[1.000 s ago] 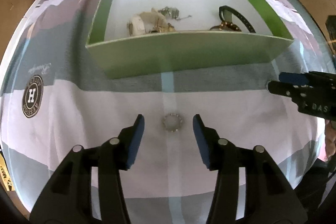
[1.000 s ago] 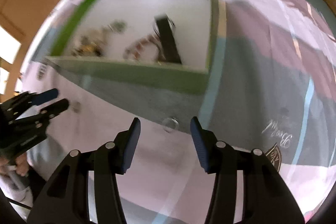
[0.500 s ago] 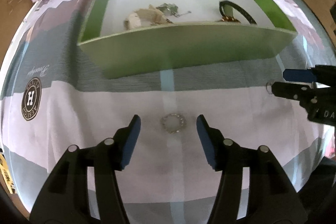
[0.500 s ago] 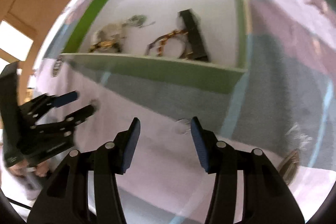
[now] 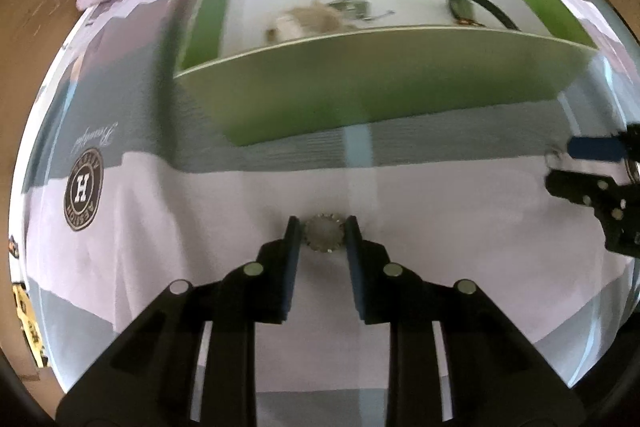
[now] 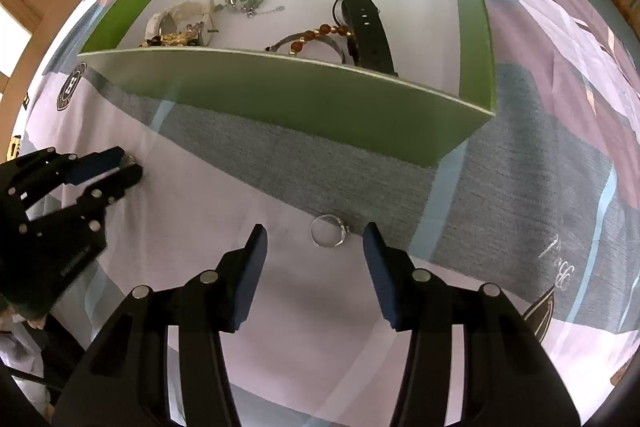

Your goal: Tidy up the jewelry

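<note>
Your left tool (image 5: 322, 227) is narrowed around the beaded ring (image 5: 323, 237) at centre frame, fingers touching its sides on the bedsheet (image 5: 440, 267). Your right tool (image 6: 316, 247) stands wide, the silver ring (image 6: 330, 231) lying between its tips, untouched. The green box (image 6: 280, 95) sits above, holding other jewelry.

A beaded ring (image 5: 323, 237) lies on the bedsheet (image 5: 440, 247) between the fingers of the left tongs (image 5: 322, 235). A second ring (image 6: 329, 231) lies just ahead of the right tongs (image 6: 316, 247). Beyond both stands a box (image 6: 320, 95), with a watch (image 6: 366, 27), a bead bracelet (image 6: 316, 37) and other pieces inside.
</note>
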Motion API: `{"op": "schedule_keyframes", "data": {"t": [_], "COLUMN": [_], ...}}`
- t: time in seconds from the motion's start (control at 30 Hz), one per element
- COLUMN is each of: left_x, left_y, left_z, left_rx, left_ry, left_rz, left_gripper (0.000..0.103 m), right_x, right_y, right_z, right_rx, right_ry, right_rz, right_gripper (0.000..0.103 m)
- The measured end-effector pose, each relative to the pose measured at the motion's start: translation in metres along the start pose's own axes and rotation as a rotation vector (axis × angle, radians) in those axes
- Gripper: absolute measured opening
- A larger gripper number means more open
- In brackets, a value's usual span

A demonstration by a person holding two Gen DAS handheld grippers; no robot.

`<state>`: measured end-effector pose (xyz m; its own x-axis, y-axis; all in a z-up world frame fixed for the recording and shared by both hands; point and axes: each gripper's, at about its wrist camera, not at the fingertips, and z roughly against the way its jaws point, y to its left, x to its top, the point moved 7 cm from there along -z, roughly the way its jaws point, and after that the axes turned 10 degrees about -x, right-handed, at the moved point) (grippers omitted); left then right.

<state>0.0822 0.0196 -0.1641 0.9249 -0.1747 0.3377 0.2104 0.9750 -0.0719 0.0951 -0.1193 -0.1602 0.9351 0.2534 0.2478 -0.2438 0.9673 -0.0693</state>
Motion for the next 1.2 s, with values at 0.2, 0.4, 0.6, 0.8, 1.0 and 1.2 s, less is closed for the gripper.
{"op": "schedule_keyframes", "data": {"t": [0.2, 0.4, 0.6, 0.8, 1.0, 1.2], "left_x": [0.001, 0.001, -0.002, -0.003, -0.003, -0.004], "left_y": [0.002, 0.003, -0.005, 0.001, 0.004, 0.001], "left_z": [0.001, 0.004, 0.000, -0.002, -0.002, -0.001], "left_rx": [0.003, -0.034, -0.022, -0.025, -0.022, -0.018], "left_ry": [-0.003, -0.009, -0.007, 0.000, 0.001, 0.002], "left_rz": [0.002, 0.031, -0.001, 0.026, 0.028, 0.027], "left_gripper": [0.024, 0.037, 0.043, 0.054, 0.055, 0.056], "right_x": [-0.004, -0.005, -0.004, -0.010, -0.007, -0.013], "right_y": [0.004, 0.017, 0.012, 0.031, 0.041, 0.016], "right_z": [-0.006, 0.002, -0.002, -0.006, 0.006, -0.005], "right_rx": [0.036, 0.079, 0.006, 0.017, 0.121, -0.011], "right_ry": [0.028, 0.009, -0.002, 0.011, -0.012, -0.009], "right_rz": [0.001, 0.032, 0.026, 0.065, 0.050, 0.033], "right_gripper": [0.051, 0.054, 0.056, 0.056, 0.056, 0.056]}}
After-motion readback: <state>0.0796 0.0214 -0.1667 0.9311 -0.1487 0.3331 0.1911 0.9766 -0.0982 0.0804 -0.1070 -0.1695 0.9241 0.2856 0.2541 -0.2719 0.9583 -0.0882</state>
